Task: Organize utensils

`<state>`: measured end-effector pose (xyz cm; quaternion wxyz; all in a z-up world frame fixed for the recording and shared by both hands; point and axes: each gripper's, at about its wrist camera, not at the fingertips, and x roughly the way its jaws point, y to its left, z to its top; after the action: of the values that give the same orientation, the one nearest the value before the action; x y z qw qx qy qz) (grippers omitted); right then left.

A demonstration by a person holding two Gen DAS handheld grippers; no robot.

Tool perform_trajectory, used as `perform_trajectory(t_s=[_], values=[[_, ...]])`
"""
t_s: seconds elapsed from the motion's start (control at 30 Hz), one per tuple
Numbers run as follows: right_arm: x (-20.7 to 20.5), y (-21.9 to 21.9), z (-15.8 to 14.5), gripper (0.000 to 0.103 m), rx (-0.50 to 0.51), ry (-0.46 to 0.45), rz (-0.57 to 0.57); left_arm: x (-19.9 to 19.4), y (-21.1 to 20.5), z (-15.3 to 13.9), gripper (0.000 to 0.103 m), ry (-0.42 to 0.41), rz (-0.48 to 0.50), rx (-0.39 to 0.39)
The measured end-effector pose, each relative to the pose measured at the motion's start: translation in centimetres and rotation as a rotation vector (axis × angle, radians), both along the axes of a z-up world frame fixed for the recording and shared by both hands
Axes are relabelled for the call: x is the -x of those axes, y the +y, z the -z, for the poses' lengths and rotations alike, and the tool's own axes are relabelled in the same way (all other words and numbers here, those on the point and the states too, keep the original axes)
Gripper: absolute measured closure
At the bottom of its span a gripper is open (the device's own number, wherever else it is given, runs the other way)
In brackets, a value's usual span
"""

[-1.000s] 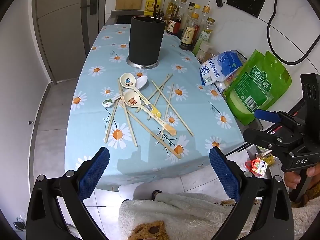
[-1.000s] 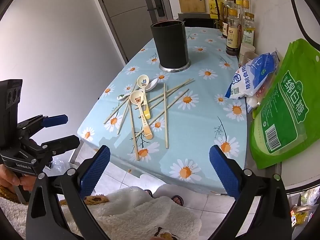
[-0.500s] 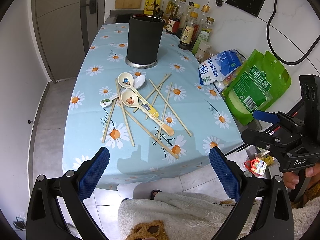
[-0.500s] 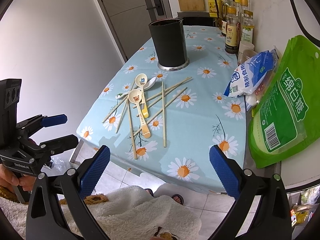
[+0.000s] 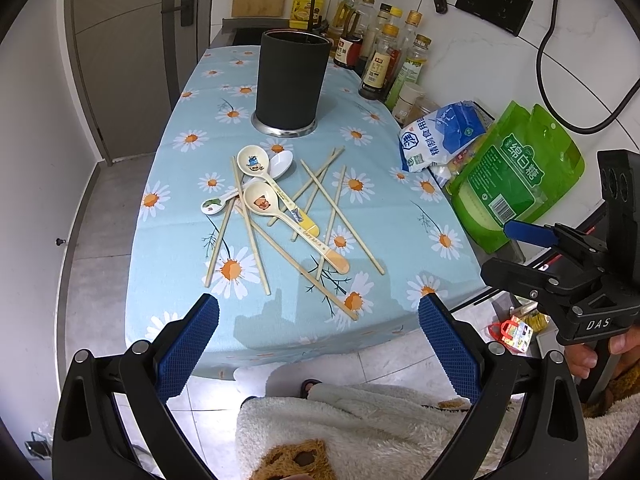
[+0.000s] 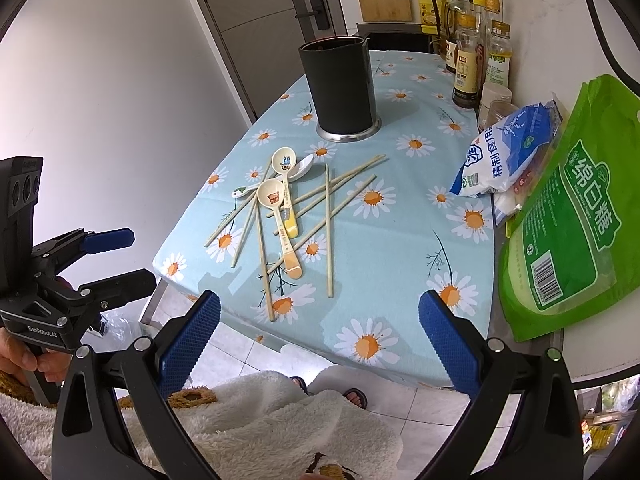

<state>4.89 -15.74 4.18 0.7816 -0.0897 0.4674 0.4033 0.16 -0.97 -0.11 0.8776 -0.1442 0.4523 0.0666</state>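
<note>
Both the left gripper [image 5: 318, 344] and the right gripper [image 6: 319, 340] are spread wide, holding nothing. Ahead of them, spoons [image 5: 262, 200] and chopsticks [image 5: 340, 216] lie scattered before a black holder [image 5: 290, 80].

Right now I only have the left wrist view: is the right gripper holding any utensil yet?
Observer: No. In the right wrist view the right gripper has its jaws wide apart with nothing between them.
Reviewer: And the left gripper from outside? My camera cannot look back at it.
Observer: A hand wraps its handle. The left gripper hangs beside the table, not over it, with its jaws open and empty.
</note>
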Motion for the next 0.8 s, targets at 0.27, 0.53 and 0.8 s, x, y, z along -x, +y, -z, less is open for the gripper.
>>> perform_trajectory(t_s=[0.27,0.53,0.8], values=[[-0.3,0.0,0.0,0.004,0.000,0.010,0.002,-0.2,0.3,0.0,0.006,0.004,0.004,0.000],[-0.8,0.0,-0.4,0.004,-0.002,0.011,0.010,-0.2,0.6,0.1,0.006,0.005,0.013,0.003],[-1.3,0.5,-0.2,0.004,0.007,0.031,0.009,-1.3,0.7,-0.4,0.006,0.020,0.008,0.019]])
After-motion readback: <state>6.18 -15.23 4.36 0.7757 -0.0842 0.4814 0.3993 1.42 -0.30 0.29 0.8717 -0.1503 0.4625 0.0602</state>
